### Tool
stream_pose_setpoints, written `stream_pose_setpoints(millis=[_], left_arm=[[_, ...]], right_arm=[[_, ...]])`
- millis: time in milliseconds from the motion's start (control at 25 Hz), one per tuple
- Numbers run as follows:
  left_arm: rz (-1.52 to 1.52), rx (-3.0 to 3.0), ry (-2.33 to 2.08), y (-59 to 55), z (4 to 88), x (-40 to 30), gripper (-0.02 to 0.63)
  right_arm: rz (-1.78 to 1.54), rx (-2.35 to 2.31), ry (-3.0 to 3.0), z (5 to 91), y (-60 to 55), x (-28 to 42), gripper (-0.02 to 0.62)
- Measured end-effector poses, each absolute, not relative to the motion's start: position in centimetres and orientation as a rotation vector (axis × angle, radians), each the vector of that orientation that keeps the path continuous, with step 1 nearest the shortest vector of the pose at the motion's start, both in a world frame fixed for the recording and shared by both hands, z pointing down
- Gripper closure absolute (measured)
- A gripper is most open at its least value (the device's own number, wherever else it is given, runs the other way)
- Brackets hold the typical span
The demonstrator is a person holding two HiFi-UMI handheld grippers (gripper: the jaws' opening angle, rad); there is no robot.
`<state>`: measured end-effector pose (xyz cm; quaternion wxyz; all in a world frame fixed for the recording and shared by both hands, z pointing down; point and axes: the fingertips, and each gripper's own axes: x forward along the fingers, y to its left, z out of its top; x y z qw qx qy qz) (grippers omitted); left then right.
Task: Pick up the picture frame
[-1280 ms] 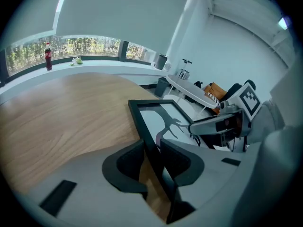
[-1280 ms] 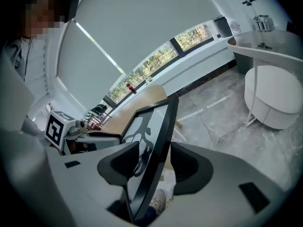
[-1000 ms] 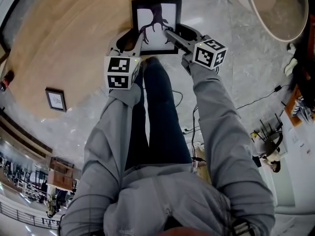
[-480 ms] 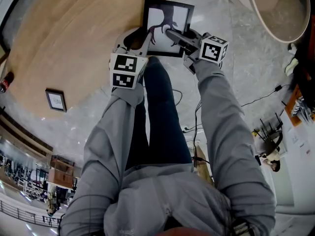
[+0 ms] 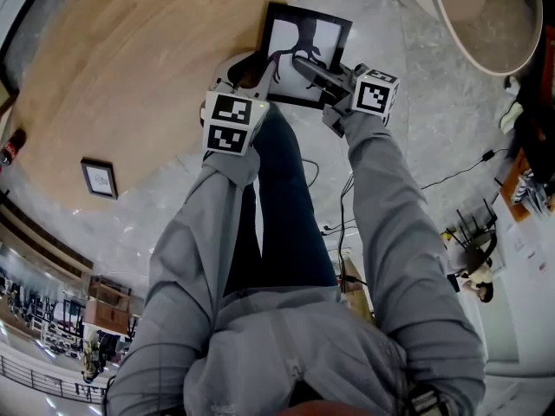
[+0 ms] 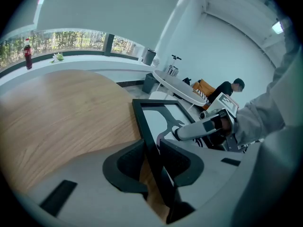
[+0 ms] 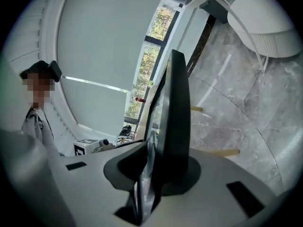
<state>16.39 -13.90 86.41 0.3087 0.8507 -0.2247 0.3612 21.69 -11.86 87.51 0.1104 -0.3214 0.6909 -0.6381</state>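
**Picture frame** (image 5: 323, 40), tilted up at the far rim of the wooden worktop (image 5: 130, 59). The left hand-held gripper (image 5: 256, 69) and right hand-held gripper (image 5: 303, 61) are each closing, pads pressing the frame's left and right sides. Two grips probably stop it swinging.

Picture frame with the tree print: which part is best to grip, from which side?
Likely the black border of the picture frame near its two corners nearest the person, coming from that side, one pad on the front, one on the back: it is flat and thin. The jaws of the left gripper and the right gripper are closing, its border between them.
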Motion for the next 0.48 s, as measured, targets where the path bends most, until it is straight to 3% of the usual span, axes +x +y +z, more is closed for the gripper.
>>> stream_pose_setpoints(millis=[120,480], left_arm=[[0.95,2.229,-0.595,-13.8,86.1,16.4,0.489],[0.975,2.17,-0.636,-12.5,80.5,15.1,0.489]], right_arm=[[-1.861,-0.93,2.015,86.1,-12.0,21.8,0.543],[-1.92,-1.017,1.956,80.4,-10.0,21.1,0.557]])
